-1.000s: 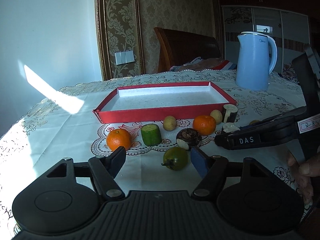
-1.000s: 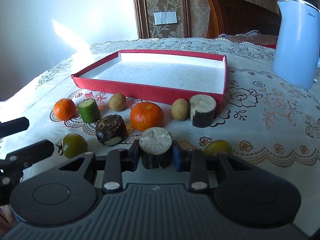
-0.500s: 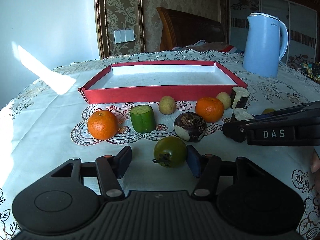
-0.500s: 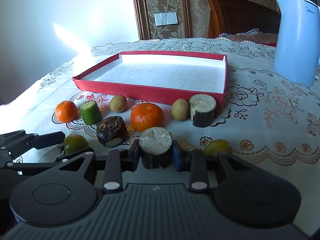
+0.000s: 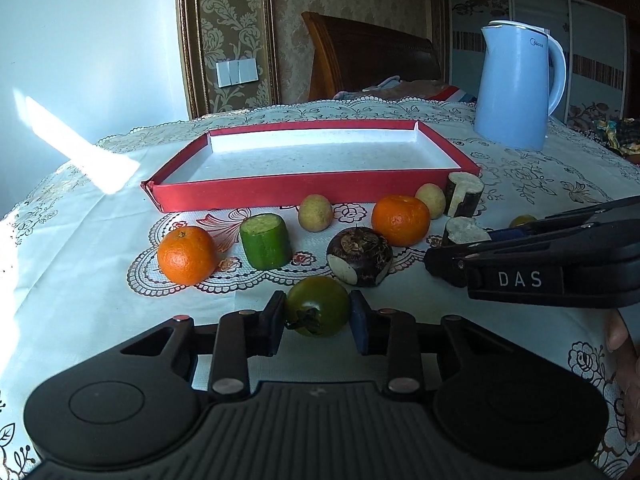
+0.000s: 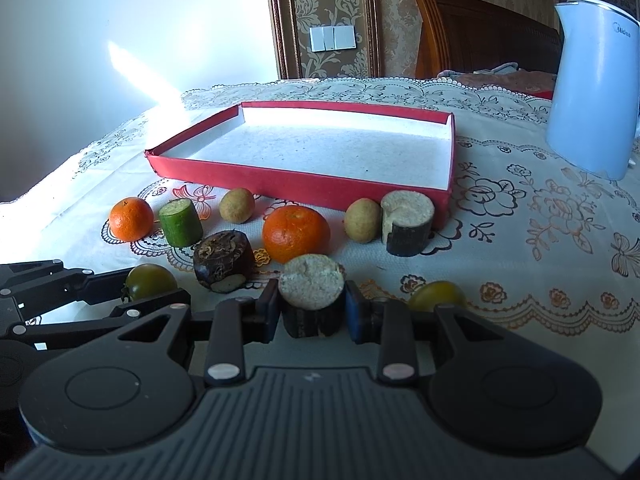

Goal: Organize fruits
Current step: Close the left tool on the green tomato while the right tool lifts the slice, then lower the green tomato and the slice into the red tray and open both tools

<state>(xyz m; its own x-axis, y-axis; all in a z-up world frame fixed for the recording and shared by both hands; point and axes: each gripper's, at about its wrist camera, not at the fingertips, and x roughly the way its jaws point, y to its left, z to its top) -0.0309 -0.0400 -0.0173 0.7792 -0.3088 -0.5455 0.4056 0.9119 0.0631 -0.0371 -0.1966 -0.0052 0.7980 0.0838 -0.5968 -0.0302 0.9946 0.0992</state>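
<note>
Slippage worries me: my left gripper (image 5: 318,314) pinches the round green tomato (image 5: 318,306), my right gripper (image 6: 312,310) clamps the sugarcane chunk (image 6: 312,296), both before the red tray (image 6: 288,182); lifting could roll either free.

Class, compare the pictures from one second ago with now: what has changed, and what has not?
The left gripper moved forward and shut its fingers onto the green tomato. The right gripper stays clamped on the dark-skinned stem piece. The red tray and other fruits are unmoved.

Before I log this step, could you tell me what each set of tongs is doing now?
Left tongs: closed on the green tomato.
Right tongs: closed on the dark cane piece.
</note>
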